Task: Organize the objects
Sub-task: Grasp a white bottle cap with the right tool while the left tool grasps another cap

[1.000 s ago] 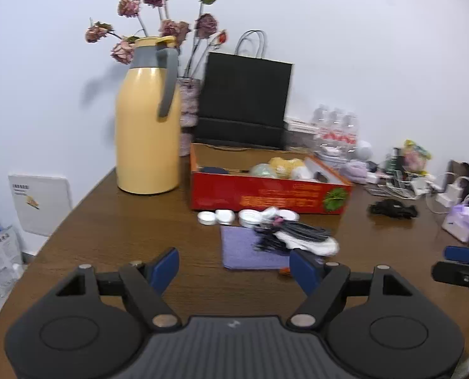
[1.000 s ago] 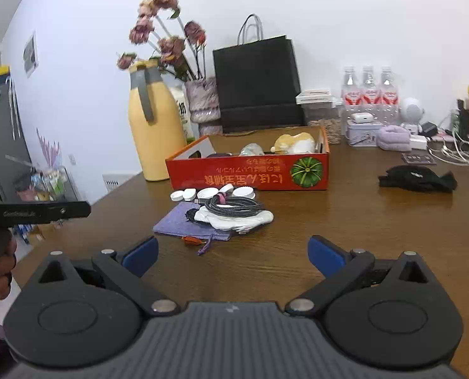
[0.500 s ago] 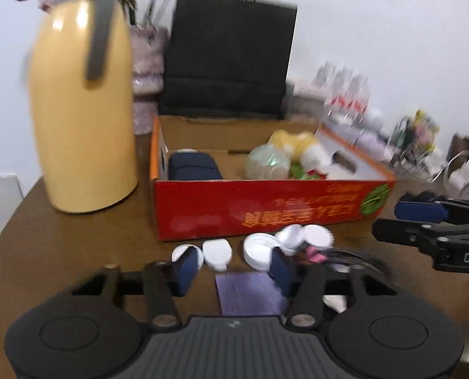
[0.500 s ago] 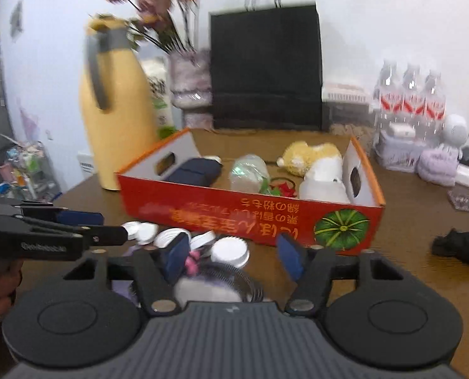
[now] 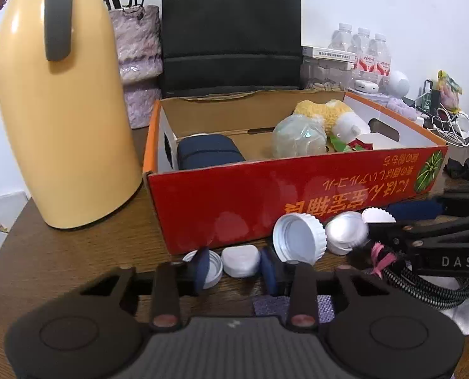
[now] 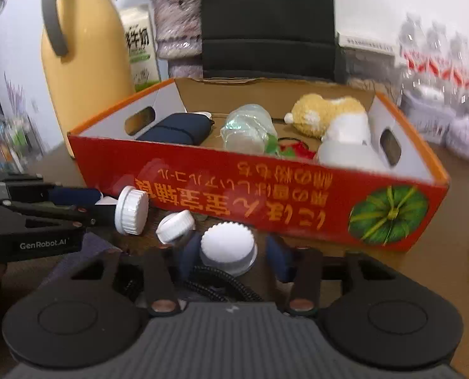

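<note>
Two grippers are down among the white caps in front of the red box (image 5: 297, 186), and it's a tight little scene. Left gripper (image 5: 236, 270) has its blue pads spread either side of a rounded white lid (image 5: 240, 263) lying flat on the counter (image 5: 76, 246): jaws released, parted, the lid sitting dead centre between them but no contact I can make out. A ribbed cap (image 5: 299, 241) tilts on its edge just to the right of it.

Over on the other side, right gripper (image 6: 231, 257) brackets a fluted white cap (image 6: 228, 248) resting on the coiled braided cable (image 6: 222, 284); pads apart, not yet clenched on anything. Another screw cap (image 6: 132, 210) stands on its rim beside the left tool's tip.

Both targets lie straight ahead of their own gripper, so each hand is nearest its own cap. Round things, no long axis to fuss over, I'd say: just squeeze, then lift over the box's front wall, which stands right behind.
</note>
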Demonstrator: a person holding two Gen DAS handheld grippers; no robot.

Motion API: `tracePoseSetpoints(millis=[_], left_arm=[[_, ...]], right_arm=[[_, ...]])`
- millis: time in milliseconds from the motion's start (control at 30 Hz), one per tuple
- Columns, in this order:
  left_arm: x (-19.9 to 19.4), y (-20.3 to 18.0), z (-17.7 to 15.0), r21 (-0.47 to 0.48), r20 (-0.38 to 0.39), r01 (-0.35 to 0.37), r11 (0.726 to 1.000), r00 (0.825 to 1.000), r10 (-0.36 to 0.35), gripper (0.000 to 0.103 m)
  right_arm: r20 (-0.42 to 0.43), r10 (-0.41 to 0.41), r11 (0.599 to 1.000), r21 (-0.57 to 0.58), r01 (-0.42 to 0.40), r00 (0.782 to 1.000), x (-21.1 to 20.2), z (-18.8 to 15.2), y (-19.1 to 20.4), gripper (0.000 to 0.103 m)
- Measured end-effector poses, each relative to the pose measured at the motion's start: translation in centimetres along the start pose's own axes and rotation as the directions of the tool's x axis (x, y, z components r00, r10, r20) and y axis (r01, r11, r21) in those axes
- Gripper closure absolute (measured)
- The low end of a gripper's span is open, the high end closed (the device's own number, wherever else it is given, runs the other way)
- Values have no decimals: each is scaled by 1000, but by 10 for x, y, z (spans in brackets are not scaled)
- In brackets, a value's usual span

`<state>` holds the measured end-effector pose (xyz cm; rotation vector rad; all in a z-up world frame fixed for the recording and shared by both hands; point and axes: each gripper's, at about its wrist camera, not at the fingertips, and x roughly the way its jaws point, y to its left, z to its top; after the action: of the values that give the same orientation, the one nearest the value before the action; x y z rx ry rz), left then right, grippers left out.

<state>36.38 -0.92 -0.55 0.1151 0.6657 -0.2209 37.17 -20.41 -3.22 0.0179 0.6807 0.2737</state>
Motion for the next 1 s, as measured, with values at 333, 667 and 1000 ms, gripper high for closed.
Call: tracePoseSetpoints(millis=[333,667,1000], left_arm=[[-4,-28,-8,151,51,29,988,998,-37,78],[-97,-28,-27,61,171,111,992,978,-120,78],[-152,-67,-97,6,-2,263,965,965,-263,77]], right_arm=[[149,-41,995,96,27,988,-48,-4,-13,63],[148,-14,993,117,-4,989,-133,-60,3,63],[24,-16,997,77,15,1000,-161,-119,18,62]])
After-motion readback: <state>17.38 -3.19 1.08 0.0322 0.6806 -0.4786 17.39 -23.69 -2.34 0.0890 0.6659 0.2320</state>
